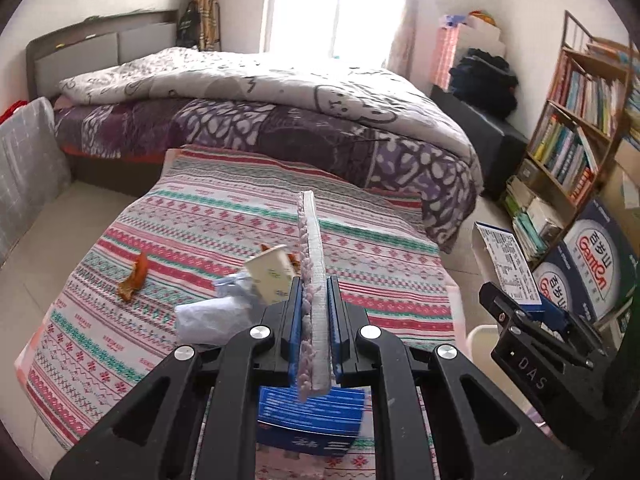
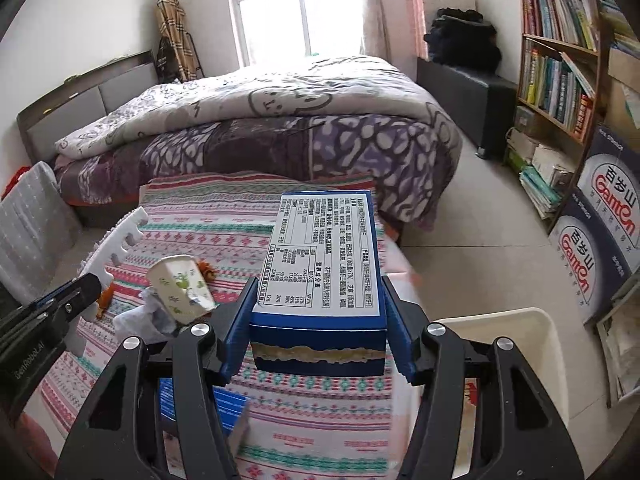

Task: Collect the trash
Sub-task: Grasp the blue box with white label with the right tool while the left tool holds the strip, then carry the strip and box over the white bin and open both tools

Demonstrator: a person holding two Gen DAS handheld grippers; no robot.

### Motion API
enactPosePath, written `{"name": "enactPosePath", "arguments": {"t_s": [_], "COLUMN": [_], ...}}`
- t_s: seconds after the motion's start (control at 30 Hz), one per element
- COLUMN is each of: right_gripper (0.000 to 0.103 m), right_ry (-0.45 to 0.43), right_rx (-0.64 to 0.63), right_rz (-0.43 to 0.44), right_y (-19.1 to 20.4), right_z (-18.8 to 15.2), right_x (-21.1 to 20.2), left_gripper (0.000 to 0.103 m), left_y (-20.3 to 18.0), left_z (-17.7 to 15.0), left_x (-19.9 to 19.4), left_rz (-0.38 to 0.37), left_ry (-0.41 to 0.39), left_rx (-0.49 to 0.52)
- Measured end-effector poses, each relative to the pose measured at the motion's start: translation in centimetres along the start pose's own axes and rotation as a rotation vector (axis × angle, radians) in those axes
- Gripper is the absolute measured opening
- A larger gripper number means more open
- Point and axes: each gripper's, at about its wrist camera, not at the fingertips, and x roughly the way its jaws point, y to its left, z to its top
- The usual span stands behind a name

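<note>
Paper cup on cloth, bed behind.

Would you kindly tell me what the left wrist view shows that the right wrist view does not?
Left only: the foam strip seen edge-on between the left gripper's pads, and an orange peel lying clear on the cloth.
Right only: the blue box's label, the right gripper shut on that box, and the white bin.
Both: paper cup, crumpled tissue, striped cloth.

Blue box held aloft, label up; paper cup tipped beside crumpled tissue.
</note>
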Motion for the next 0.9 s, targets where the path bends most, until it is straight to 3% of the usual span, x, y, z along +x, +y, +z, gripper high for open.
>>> {"name": "enactPosePath", "arguments": {"t_s": [0.6, 0.9], "right_gripper": [0.057, 0.079], "right_ry": [0.016, 0.0], "right_rx": [0.147, 0.256], "right_rz": [-0.148, -0.231], "right_y": [-10.5, -16.6], "right_z": [-0.4, -1.1], "right_x": [-2.0, -3.9], "left_gripper": [0.012, 0.012], "left_y": [-8.3, -13.5], "left_z": [-2.3, -4.4], "left_x": [0.8, 1.8], "left_rz": [-0.127, -0.202], "left_ry": [0.032, 0.074], "left_rx": [0.16, 0.239]}}
